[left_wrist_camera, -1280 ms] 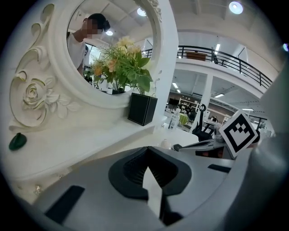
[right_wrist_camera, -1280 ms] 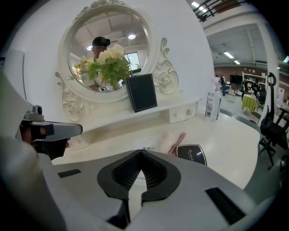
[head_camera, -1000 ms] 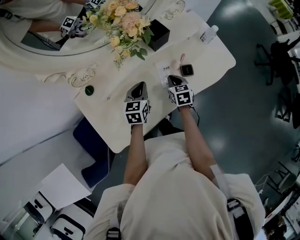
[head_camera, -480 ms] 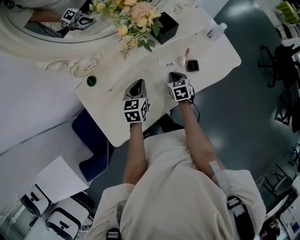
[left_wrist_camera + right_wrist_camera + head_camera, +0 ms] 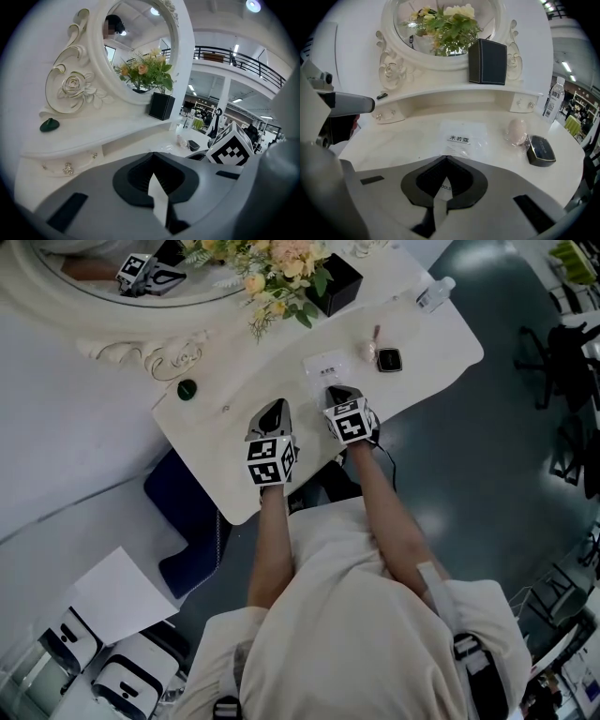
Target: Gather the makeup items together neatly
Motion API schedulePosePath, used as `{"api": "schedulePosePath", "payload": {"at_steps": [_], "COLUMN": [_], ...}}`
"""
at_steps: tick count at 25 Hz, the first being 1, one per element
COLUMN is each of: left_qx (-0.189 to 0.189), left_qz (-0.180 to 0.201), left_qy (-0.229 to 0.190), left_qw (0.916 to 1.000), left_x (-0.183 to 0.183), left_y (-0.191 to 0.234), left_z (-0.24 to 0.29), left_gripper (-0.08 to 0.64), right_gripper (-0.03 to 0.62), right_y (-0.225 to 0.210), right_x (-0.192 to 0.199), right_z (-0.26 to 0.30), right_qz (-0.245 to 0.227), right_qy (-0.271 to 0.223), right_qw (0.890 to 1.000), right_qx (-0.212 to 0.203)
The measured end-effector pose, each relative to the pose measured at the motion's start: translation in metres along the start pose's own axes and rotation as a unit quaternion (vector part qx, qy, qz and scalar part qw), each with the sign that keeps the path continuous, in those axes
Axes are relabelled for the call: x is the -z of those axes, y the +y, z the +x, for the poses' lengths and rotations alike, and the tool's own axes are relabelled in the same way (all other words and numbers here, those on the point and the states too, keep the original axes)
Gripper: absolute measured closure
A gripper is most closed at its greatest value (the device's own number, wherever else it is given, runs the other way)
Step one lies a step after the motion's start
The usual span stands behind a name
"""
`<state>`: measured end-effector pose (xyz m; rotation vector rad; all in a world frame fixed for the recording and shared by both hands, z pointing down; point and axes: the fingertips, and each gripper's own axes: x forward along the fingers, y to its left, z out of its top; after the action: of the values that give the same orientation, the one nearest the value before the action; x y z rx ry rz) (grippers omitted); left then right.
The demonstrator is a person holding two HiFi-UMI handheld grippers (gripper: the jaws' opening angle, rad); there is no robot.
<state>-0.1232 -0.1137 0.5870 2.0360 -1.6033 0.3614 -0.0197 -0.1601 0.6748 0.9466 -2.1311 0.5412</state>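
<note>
Lying flat on the white worktop [image 5: 384,136], a clear packet [image 5: 462,136] with a printed label is seen just ahead of the right gripper [image 5: 446,158]. That gripper's jaws are closed together with nothing held, and the packet's near edge is hidden beneath its tips. To the packet's right a pink makeup sponge [image 5: 515,130] is set. A dark compact [image 5: 541,151] is found just beside the sponge, nearer the worktop's right edge. A small green item [image 5: 187,388] is placed well apart from these, at the worktop's left by the carved mirror frame [image 5: 164,357]. The left gripper [image 5: 275,411] is held over bare worktop to the left of the right one, its jaws likewise closed and empty. Behind the packet, a black box [image 5: 487,61] holding flowers [image 5: 452,26] is stood on the raised ledge. A water bottle [image 5: 553,103] is seen at the far right.
</note>
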Motion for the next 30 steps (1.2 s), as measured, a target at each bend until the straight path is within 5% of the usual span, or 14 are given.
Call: {"api": "schedulePosePath", "payload": {"at_steps": [22, 30], "left_qx": [-0.058, -0.055], "left_qz": [-0.021, -0.020], "left_qy": [-0.003, -0.010], "left_qw": [0.9981, 0.9982], "left_x": [0.037, 0.033], "left_y": [0.067, 0.071], "left_z": [-0.101, -0.104], "left_gripper": [0.548, 0.548], "right_gripper": [0.554, 0.554], "right_y": [0.153, 0.150], "right_x": [0.005, -0.028], "right_z": [0.014, -0.005], "right_qz": [-0.046, 0.016], "right_qy": [0.018, -0.053], "right_qw": [0.997, 0.997], "right_qx": [-0.065, -0.046]}}
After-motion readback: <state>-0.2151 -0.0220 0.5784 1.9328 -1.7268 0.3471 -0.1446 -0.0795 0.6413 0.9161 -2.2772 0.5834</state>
